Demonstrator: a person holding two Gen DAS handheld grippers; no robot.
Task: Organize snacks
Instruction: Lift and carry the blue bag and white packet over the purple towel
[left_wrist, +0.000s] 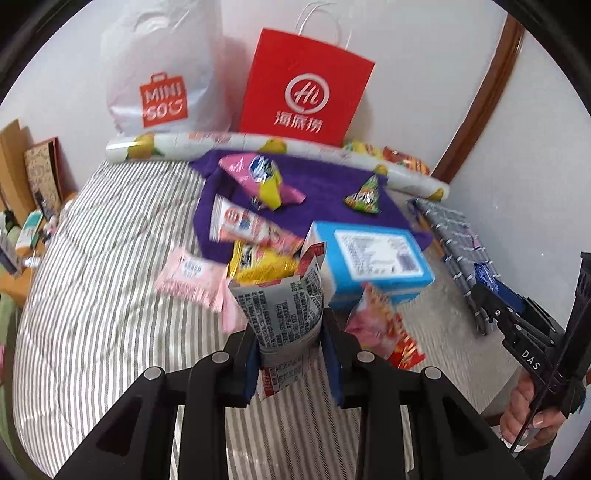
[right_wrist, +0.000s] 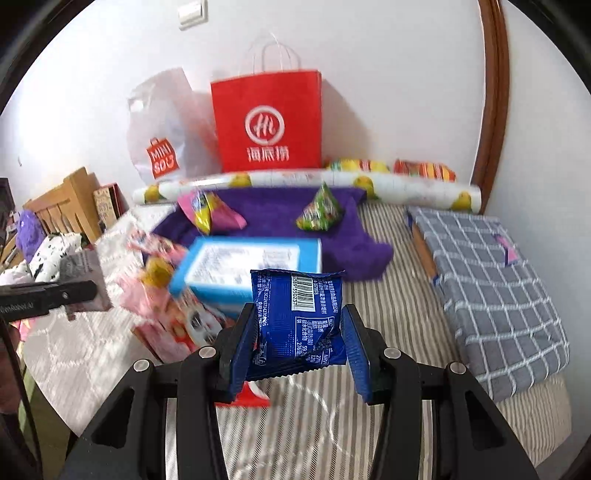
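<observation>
My left gripper (left_wrist: 290, 341) is shut on a grey snack packet (left_wrist: 284, 306) with red edges, held above the striped bed. My right gripper (right_wrist: 299, 332) is shut on a blue snack packet (right_wrist: 299, 317) with a barcode. Both also show in the other view: the right gripper (left_wrist: 517, 317) at the right edge, the left gripper (right_wrist: 55, 293) at the left edge. Loose snacks lie on a purple towel (left_wrist: 325, 192): a pink and yellow bag (left_wrist: 266, 181), a green triangular bag (left_wrist: 364, 195), a blue box (left_wrist: 373, 258), pink packets (left_wrist: 188, 277).
A red paper bag (left_wrist: 306, 85) and a white MINISO plastic bag (left_wrist: 162, 74) stand against the wall behind a rolled lemon-print sheet (left_wrist: 258, 147). A grey checked cushion (right_wrist: 491, 273) lies at the right. Wooden furniture (right_wrist: 62, 206) stands at the left of the bed.
</observation>
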